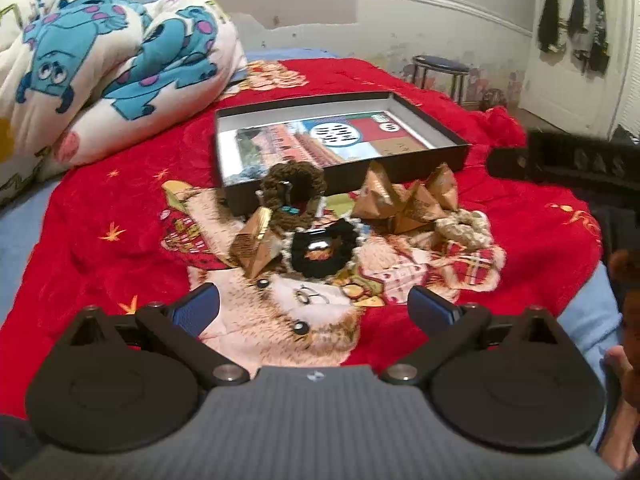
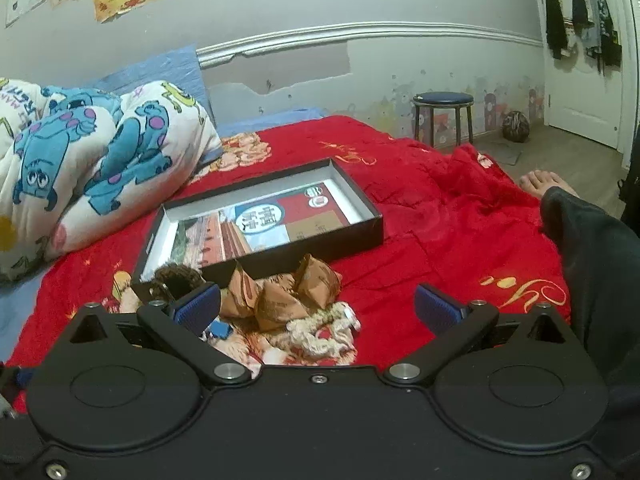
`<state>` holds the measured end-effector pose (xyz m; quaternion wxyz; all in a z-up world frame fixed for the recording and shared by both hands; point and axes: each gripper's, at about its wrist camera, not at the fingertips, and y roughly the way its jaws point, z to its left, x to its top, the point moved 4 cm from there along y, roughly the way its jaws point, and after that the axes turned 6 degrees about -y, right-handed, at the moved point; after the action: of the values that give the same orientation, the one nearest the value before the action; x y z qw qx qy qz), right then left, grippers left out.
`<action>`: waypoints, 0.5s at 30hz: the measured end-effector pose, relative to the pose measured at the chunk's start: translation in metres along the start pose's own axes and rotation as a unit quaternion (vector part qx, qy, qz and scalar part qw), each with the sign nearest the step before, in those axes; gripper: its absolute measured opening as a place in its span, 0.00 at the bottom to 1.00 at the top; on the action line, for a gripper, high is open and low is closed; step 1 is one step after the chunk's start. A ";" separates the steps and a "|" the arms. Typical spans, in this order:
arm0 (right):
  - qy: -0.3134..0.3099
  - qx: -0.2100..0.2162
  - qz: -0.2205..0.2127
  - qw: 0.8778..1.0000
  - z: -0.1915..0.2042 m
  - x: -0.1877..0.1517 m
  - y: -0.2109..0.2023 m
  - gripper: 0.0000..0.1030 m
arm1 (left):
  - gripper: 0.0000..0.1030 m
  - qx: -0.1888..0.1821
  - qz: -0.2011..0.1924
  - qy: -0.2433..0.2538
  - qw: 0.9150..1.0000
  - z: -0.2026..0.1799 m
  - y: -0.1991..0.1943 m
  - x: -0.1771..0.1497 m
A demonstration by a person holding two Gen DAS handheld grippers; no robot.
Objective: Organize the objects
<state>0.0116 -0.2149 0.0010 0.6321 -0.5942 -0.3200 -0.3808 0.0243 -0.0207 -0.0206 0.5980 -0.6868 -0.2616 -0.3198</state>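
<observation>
A shallow black box (image 1: 432,118) with a printed card inside lies on the red blanket (image 1: 120,184); it also shows in the right wrist view (image 2: 360,200). In front of it lie a brown scrunchie (image 1: 292,184), a black scrunchie (image 1: 320,252), a beige scrunchie (image 1: 464,228), a lone gold pyramid packet (image 1: 256,246) and a cluster of gold packets (image 1: 408,196). My left gripper (image 1: 314,312) is open and empty, short of the black scrunchie. My right gripper (image 2: 318,308) is open and empty, above the beige scrunchie (image 2: 320,334) and near the gold packets (image 2: 280,292).
A folded cartoon-print duvet (image 1: 100,68) is piled at the left of the bed. A blue-topped stool (image 2: 442,114) stands by the far wall. A person's dark-clad leg (image 2: 592,248) and bare foot (image 2: 544,184) rest at the right edge of the bed. Clothes hang on the door (image 2: 576,8).
</observation>
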 end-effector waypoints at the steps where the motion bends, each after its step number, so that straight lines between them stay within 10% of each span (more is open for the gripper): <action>1: 0.001 0.003 -0.004 1.000 0.001 0.001 -0.001 1.00 | 1.00 -0.003 0.001 -0.003 1.000 0.000 0.001 -0.001; 15: 0.026 -0.007 0.029 0.999 -0.015 -0.013 0.008 1.00 | 1.00 -0.025 -0.007 -0.030 0.999 -0.002 0.002 -0.002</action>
<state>0.0114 -0.2288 -0.0156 0.6469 -0.5972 -0.2838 -0.3800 0.0243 -0.0225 -0.0228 0.5703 -0.7090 -0.2762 -0.3094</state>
